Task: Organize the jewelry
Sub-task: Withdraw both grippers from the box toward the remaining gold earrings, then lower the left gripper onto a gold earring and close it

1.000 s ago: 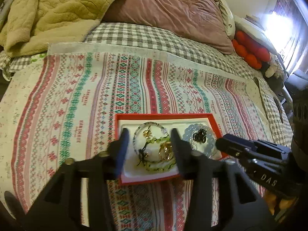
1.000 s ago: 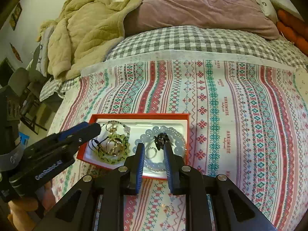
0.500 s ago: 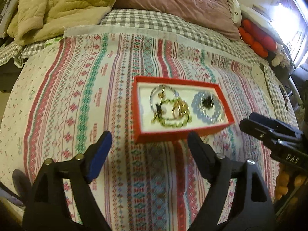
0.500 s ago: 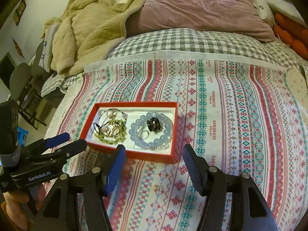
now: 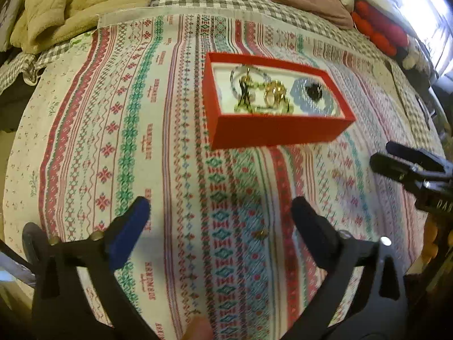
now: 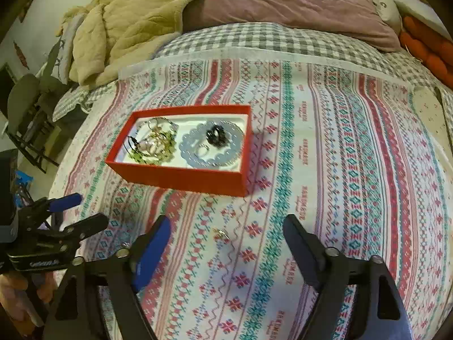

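Note:
A red jewelry box (image 5: 271, 131) (image 6: 181, 177) sits on the patterned cloth. It holds a green bead bracelet with gold pieces (image 5: 263, 93) (image 6: 151, 147), a pale blue bead bracelet (image 5: 311, 103) (image 6: 212, 147) and a black piece (image 6: 215, 136). A small gold item (image 5: 260, 234) (image 6: 220, 233) lies loose on the cloth in front of the box. My left gripper (image 5: 219, 218) (image 6: 78, 212) is open and empty, pulled back from the box. My right gripper (image 6: 226, 235) (image 5: 407, 158) is open and empty, with the gold item between its fingers' line.
The patterned cloth (image 6: 339, 170) covers a checked bedspread (image 6: 269, 38). A tan quilt (image 6: 127, 19) and mauve pillow (image 6: 297, 0) lie at the back. Red cushions (image 5: 379, 31) are at the right. A chair (image 6: 25, 104) stands off the bed's left edge.
Both grippers have opened wide and pulled back from the box, toward the near edge of the bed. The jewelry stays in the box.

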`<state>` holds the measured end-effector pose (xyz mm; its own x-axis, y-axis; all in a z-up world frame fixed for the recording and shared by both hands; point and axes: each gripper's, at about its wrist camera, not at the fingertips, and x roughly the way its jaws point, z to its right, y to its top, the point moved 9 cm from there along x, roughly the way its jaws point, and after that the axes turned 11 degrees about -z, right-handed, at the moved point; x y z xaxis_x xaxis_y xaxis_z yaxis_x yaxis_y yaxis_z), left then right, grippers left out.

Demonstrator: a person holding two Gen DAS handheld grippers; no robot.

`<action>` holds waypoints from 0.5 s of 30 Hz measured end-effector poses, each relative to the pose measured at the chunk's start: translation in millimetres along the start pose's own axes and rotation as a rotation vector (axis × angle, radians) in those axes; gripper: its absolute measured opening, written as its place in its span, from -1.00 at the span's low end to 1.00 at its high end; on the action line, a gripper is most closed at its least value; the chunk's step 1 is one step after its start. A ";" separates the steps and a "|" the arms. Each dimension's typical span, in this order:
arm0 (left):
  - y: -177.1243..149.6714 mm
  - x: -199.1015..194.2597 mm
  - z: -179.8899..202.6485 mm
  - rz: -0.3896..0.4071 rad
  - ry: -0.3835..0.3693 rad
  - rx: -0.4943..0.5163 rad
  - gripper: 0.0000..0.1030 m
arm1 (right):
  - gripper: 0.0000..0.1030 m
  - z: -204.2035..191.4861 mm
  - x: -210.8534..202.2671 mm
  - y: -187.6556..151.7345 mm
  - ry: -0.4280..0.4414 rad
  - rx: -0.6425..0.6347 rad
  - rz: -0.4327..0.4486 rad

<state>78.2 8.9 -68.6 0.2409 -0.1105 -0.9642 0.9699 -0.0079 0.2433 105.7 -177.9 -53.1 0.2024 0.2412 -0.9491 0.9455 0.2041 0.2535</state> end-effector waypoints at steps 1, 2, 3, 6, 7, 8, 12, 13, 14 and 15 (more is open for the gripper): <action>-1.8 0.4 -1.4 -0.001 0.004 0.004 0.96 | 0.69 2.4 0.7 -3.1 -0.010 -0.002 -0.002; -5.2 1.7 -2.8 -0.003 0.013 0.011 0.97 | 0.73 3.6 1.2 -4.7 -0.015 -0.002 -0.003; -8.7 3.5 -4.7 -0.005 0.019 0.014 0.98 | 0.77 5.8 2.6 -7.8 -0.024 -0.005 -0.005; -16.9 10.5 -9.7 -0.021 0.022 0.017 0.98 | 0.77 12.1 10.9 -18.5 -0.052 -0.016 -0.033; -21.7 15.4 -12.1 -0.030 0.030 0.019 0.99 | 0.77 13.8 14.2 -21.5 -0.057 -0.020 -0.045; -25.4 19.7 -13.7 -0.040 0.038 0.024 0.99 | 0.77 15.0 19.9 -27.6 -0.065 -0.029 -0.066; -37.2 32.5 -14.8 -0.071 0.057 0.046 0.99 | 0.77 16.6 34.9 -43.1 -0.094 -0.062 -0.116; -38.8 33.1 -14.2 -0.070 0.061 0.051 0.99 | 0.77 16.4 37.8 -46.3 -0.097 -0.070 -0.124; -40.1 33.5 -13.0 -0.061 0.072 0.065 0.99 | 0.77 16.1 39.4 -48.2 -0.099 -0.074 -0.128; -40.7 33.5 -11.9 -0.053 0.081 0.077 0.99 | 0.77 16.0 42.2 -51.2 -0.103 -0.080 -0.136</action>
<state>47.2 17.3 -112.0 0.1940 -0.0273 -0.9806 0.9767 -0.0883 0.1957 69.9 -193.3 -109.1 0.1028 0.1085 -0.9888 0.9435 0.3041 0.1315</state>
